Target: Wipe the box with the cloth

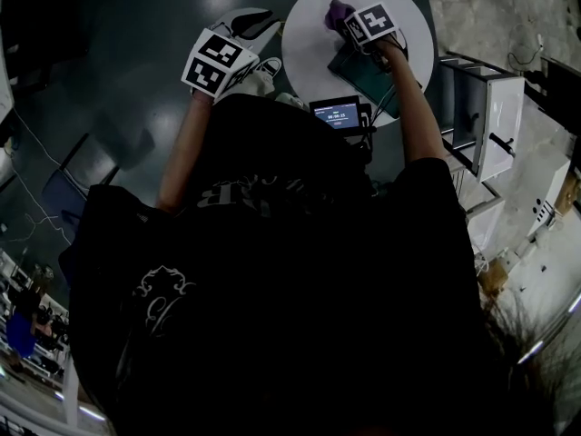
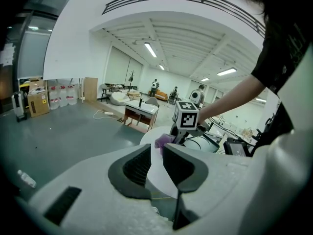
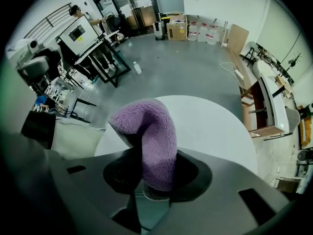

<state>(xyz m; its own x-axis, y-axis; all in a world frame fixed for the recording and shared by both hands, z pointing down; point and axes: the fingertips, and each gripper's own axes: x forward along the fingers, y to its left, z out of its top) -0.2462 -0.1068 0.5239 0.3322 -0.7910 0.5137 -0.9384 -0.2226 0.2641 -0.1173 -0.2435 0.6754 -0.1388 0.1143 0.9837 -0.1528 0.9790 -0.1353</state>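
Observation:
My right gripper [image 3: 156, 180] is shut on a fluffy purple cloth [image 3: 152, 133] that stands up out of its jaws. In the head view this gripper [image 1: 345, 23] hovers over the round white table [image 1: 309, 39], the cloth [image 1: 336, 10] at its tip, just beyond the far edge of a dark teal box [image 1: 363, 73]. My left gripper [image 1: 250, 21] hangs left of the table over the floor. In its own view the jaws [image 2: 155, 163] stand a narrow gap apart with nothing between them, facing the cloth [image 2: 163, 141] and the box [image 2: 215, 146].
A small device with a lit screen [image 1: 336, 113] sits at the table's near edge, cables running from it. A white cabinet [image 1: 495, 116] stands right of the table. A chair [image 1: 68, 184] is on the dark floor at the left.

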